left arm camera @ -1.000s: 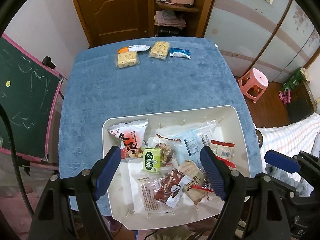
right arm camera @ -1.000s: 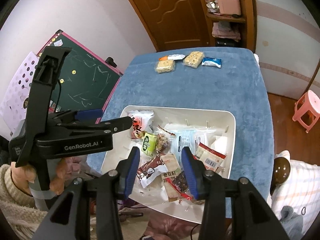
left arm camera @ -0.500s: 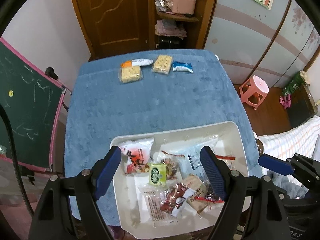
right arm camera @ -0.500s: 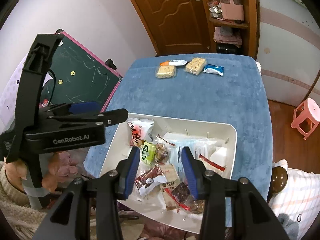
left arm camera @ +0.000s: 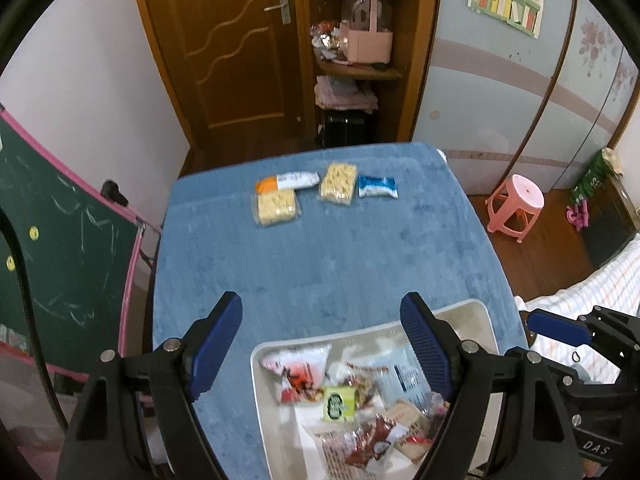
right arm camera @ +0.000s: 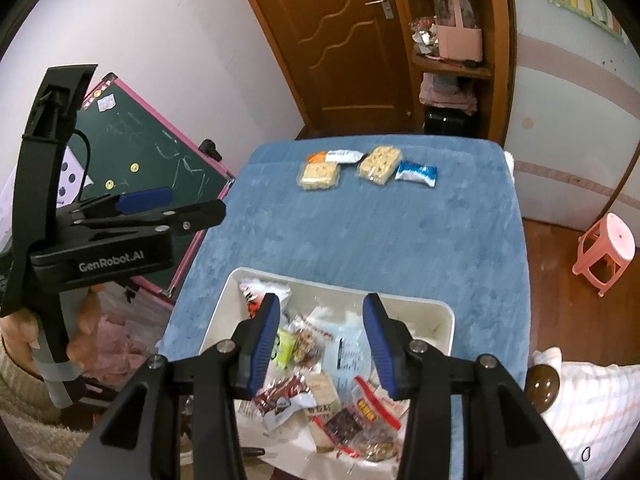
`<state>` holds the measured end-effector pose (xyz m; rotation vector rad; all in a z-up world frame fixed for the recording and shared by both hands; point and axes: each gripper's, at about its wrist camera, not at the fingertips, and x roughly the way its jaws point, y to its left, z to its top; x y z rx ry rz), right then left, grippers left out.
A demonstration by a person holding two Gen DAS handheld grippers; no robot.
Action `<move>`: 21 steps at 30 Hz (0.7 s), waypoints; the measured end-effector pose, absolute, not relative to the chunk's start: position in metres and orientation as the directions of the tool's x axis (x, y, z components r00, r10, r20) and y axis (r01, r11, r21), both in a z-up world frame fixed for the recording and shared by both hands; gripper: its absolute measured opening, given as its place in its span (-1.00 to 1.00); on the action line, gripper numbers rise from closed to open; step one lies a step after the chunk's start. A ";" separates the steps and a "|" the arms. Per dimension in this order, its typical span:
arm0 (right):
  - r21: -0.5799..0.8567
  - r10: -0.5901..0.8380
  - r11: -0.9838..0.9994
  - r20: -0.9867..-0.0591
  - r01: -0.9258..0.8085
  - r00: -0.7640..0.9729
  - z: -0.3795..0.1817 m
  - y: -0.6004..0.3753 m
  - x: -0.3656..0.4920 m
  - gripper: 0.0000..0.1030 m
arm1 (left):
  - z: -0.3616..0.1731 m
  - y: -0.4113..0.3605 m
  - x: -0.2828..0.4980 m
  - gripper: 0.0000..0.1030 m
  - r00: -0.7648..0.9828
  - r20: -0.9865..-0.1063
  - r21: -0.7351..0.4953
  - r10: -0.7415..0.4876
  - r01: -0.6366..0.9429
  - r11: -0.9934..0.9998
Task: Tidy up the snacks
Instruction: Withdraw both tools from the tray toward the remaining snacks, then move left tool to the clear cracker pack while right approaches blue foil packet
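Observation:
A white tray at the table's near edge holds several snack packets, among them a green packet and a red-and-white bag. The tray also shows in the right wrist view. Several packets lie in a row at the far end: an orange-white one, two cracker packs and a blue-white one. My left gripper is open and empty, high above the tray's far rim. My right gripper is open and empty above the tray.
The table wears a blue cloth. A green chalkboard stands to the left. A pink stool stands on the floor at the right, a bed beside the table. A wooden door and shelf are behind.
Both grippers have risen and tilted up toward the far end of the table, so the tray sits lower in both views. Both stay open and empty.

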<state>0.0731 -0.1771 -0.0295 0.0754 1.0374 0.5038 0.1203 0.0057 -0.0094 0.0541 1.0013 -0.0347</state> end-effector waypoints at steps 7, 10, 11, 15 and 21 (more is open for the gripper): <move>0.258 0.406 0.899 -0.795 -0.355 0.451 -0.016 -0.182 0.100 -0.15 | 0.011 0.006 0.149 0.56 0.589 -0.808 0.059 0.000 0.082 0.995; 0.241 0.393 0.905 -0.790 -0.351 0.470 -0.011 -0.184 0.112 -0.15 | 0.022 0.007 0.163 0.56 0.614 -0.789 0.070 -0.001 0.092 0.993; 0.236 0.389 0.907 -0.789 -0.350 0.476 -0.009 -0.185 0.117 -0.15 | 0.024 0.007 0.168 0.56 0.617 -0.787 0.067 -0.006 0.095 0.993; 0.228 0.380 0.912 -0.782 -0.340 0.495 -0.001 -0.189 0.137 -0.15 | 0.032 0.012 0.187 0.56 0.631 -0.775 0.058 -0.015 0.095 0.994; 0.207 0.361 0.921 -0.769 -0.329 0.527 0.010 -0.191 0.165 -0.15 | 0.042 0.022 0.214 0.56 0.651 -0.759 0.075 0.002 0.085 0.994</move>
